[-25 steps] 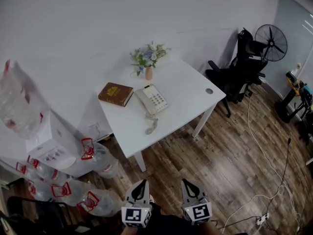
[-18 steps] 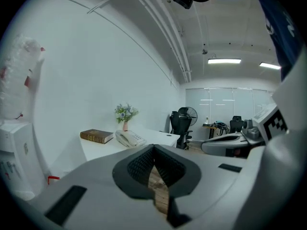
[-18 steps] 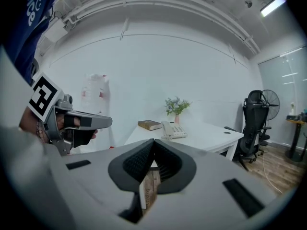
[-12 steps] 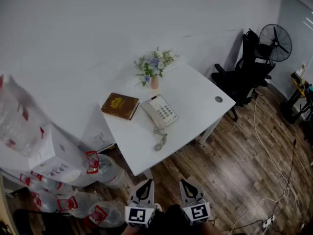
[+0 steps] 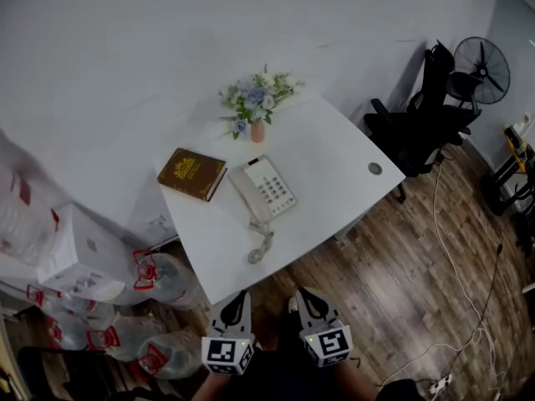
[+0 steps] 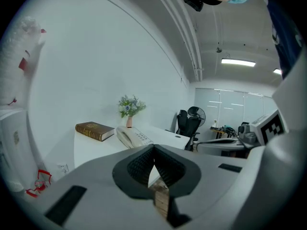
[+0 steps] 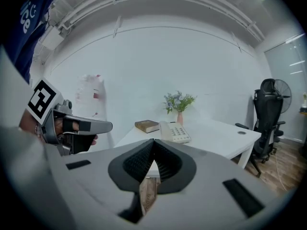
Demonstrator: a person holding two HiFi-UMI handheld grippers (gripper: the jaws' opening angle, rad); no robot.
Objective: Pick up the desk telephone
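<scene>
A cream desk telephone (image 5: 262, 190) lies on the white desk (image 5: 326, 153), handset on its left side, with its coiled cord (image 5: 259, 246) trailing toward the near edge. It also shows in the left gripper view as the telephone (image 6: 133, 137) and in the right gripper view as the telephone (image 7: 174, 132). My left gripper (image 5: 238, 303) and right gripper (image 5: 301, 297) are side by side at the bottom of the head view, short of the desk's near corner, both shut and empty. From each gripper view, the left gripper (image 6: 154, 150) and right gripper (image 7: 153, 145) point toward the desk.
A brown book (image 5: 192, 174) lies left of the phone, and a small vase of flowers (image 5: 253, 104) stands behind it. Water bottles (image 5: 159, 278) and a white box (image 5: 79, 253) crowd the floor at left. A black office chair (image 5: 418, 124) and fan (image 5: 485, 61) stand at right; cables (image 5: 456, 266) cross the wood floor.
The desk has come closer to the grippers in the head view as I walk toward it. Both grippers stay shut and side by side.
</scene>
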